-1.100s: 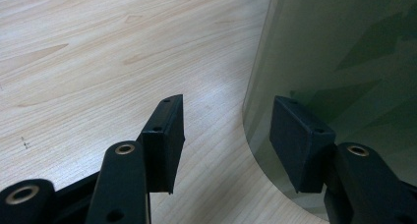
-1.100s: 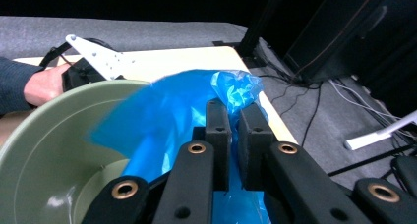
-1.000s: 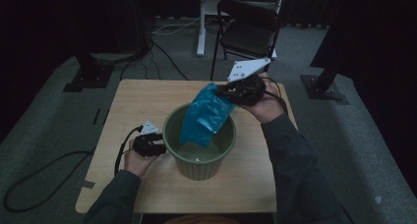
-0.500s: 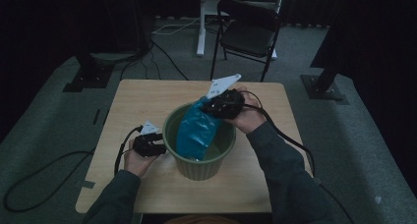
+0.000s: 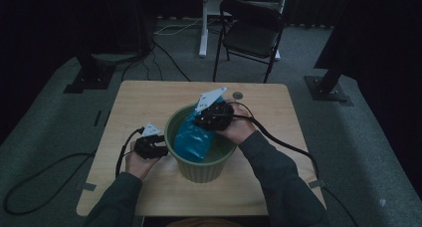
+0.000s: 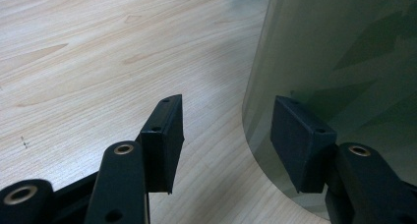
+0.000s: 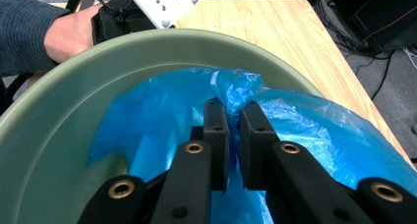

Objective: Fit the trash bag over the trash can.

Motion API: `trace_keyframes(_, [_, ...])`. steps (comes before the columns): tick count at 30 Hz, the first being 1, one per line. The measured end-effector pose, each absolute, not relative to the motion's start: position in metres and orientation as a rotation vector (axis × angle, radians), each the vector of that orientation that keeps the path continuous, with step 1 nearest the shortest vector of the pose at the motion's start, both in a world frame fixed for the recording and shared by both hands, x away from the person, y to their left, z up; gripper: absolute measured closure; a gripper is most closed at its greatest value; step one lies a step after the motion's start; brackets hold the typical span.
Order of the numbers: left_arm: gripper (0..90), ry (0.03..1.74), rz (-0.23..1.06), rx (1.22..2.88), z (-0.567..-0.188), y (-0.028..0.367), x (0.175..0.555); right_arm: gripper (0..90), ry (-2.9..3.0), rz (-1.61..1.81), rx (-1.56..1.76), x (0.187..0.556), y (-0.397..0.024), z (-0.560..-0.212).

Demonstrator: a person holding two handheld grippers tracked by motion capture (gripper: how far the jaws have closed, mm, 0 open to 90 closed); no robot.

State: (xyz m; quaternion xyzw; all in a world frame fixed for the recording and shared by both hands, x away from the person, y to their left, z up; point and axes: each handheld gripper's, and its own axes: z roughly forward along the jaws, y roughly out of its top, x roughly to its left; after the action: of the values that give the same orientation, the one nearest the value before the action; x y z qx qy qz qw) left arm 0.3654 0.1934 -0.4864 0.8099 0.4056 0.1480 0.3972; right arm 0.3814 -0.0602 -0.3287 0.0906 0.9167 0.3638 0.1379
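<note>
A pale green round bin (image 5: 209, 168) stands on the wooden table (image 5: 144, 102). A crumpled blue plastic bag (image 5: 191, 137) hangs down into it. My right gripper (image 5: 203, 121) is over the bin's far rim, shut on a fold of the blue bag (image 7: 305, 126), and in the right gripper view its jaws (image 7: 233, 108) pinch the film above the bin's rim (image 7: 74, 76). My left gripper (image 5: 161, 148) rests low at the bin's left side. Its jaws (image 6: 227, 106) stand open, one over the tabletop, the other in front of the bin's wall (image 6: 344, 52), with nothing gripped.
A black folding chair (image 5: 254, 33) stands behind the table's far edge. A small round disc (image 5: 238, 95) lies on the table near that edge. Cables and dark stand bases lie on the grey floor to the left and right.
My right gripper has come down and toward the left with the blue bag, so more of the bag now lies inside the bin. The left gripper has stayed put.
</note>
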Motion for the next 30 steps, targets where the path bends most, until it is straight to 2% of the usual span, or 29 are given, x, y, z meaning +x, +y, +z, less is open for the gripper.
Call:
trace_keyframes(5, [46.6, 1.028, 0.375, 2.05, -0.486, 0.193, 0.365, 83.2, 2.655, 1.056, 0.268, 0.381, -0.059, -0.33])
trace_keyframes(6, [46.6, 1.028, 0.375, 2.05, -0.486, 0.193, 0.365, 79.7, 2.654, 1.055, 0.273, 0.382, -0.06, -0.33])
trace_keyframes(7, [46.6, 1.028, 0.375, 2.05, -0.486, 0.193, 0.365, 70.4, 2.661, 1.065, 0.278, 0.382, -0.06, -0.33])
trace_keyframes(9, [46.6, 1.028, 0.375, 2.05, -0.486, 0.193, 0.365, 61.5, 2.662, 1.076, 0.279, 0.382, -0.061, -0.329])
trace_keyframes(14, [46.6, 1.027, 0.375, 2.05, -0.486, 0.193, 0.365, 52.1, 2.643, 1.111, 0.281, 0.38, -0.064, -0.324])
trace_keyframes(22, [46.5, 1.028, 0.376, 2.05, -0.486, 0.193, 0.365, 51.4, 2.579, 1.073, 0.312, 0.381, -0.076, -0.312])
trace_keyframes(30, [46.4, 1.028, 0.376, 2.052, -0.486, 0.194, 0.365, 54.4, 2.486, 0.979, 0.39, 0.391, -0.099, -0.296])
